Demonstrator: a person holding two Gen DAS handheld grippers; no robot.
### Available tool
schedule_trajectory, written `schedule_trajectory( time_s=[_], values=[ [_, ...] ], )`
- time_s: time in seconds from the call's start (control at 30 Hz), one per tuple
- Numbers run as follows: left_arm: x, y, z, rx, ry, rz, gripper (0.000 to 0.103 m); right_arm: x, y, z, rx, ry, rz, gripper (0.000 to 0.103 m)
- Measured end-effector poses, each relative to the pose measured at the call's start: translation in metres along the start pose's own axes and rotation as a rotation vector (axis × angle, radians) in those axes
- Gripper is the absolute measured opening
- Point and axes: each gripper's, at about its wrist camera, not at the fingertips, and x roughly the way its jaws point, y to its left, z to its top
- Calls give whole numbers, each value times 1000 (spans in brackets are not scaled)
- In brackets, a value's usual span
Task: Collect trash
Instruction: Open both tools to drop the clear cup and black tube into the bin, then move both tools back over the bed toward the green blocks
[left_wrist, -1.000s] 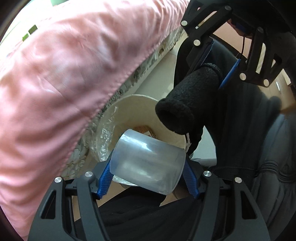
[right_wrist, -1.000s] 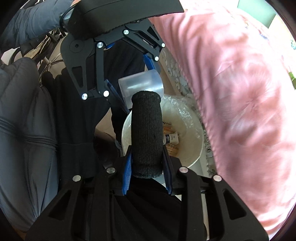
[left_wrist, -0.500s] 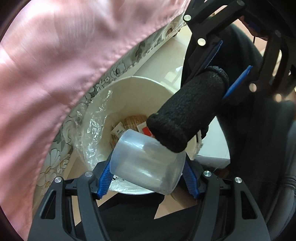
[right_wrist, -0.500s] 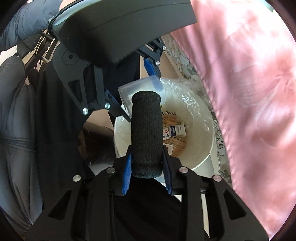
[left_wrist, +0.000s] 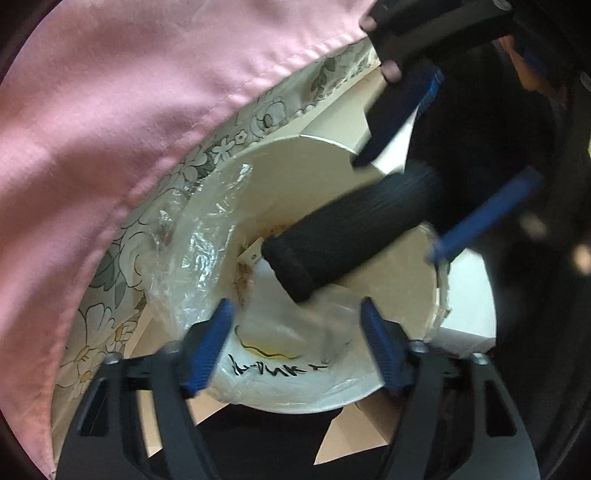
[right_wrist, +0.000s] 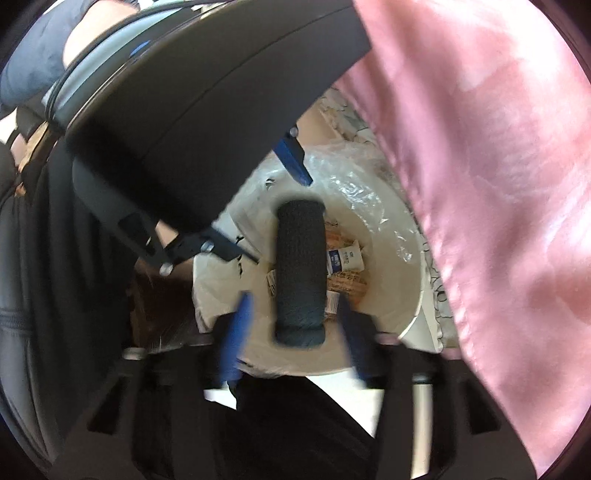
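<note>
Half a second back the left gripper (left_wrist: 297, 334) was clamped on a clear plastic cup and the right gripper (right_wrist: 291, 334) on a black foam roll (right_wrist: 300, 273); now both sets of jaws stand spread apart, the cup is gone from between the left ones, and the roll sits loose between the right ones with a gap on each side.

From the left wrist view, the white bin (left_wrist: 402, 288) fills the frame below the left gripper, lined with a crinkled clear bag (left_wrist: 199, 258). A pale, translucent shape lies inside near the bin's near rim; whether it is the cup cannot be told. Black handwriting runs along the bin's near inner wall, too scrawled to read. The foam roll (left_wrist: 351, 240) slants in from the upper right over the bin's mouth, with the right gripper's blue pads (left_wrist: 487, 218) blurred on either side.

The right wrist view shows what the left hides: the bin's floor (right_wrist: 388, 295), where a small white tube with a blue label (right_wrist: 343, 258) lies among printed wrappers just right of the roll. Its lettering is too small to make out. The left gripper's dark body (right_wrist: 192, 122) looms over the bin's far-left rim. A pink sheet (right_wrist: 480, 184) hangs over a floral cloth (left_wrist: 122, 258) beside the bin.
</note>
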Motion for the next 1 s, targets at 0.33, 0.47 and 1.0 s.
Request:
schedule_trajectory(
  time_s=[0.33, 0.47, 1.0],
  values=[
    [-1, -6, -2, 1, 0, 17, 96, -8, 0, -3, 26, -48, -72, 95],
    [-4, -7, -1, 16, -3, 14, 97, -10, 1, -6, 33, -50, -78, 95],
    [-54, -7, -6, -44, -91, 62, 97, -64, 18, -18, 52, -164, -168, 95]
  ],
)
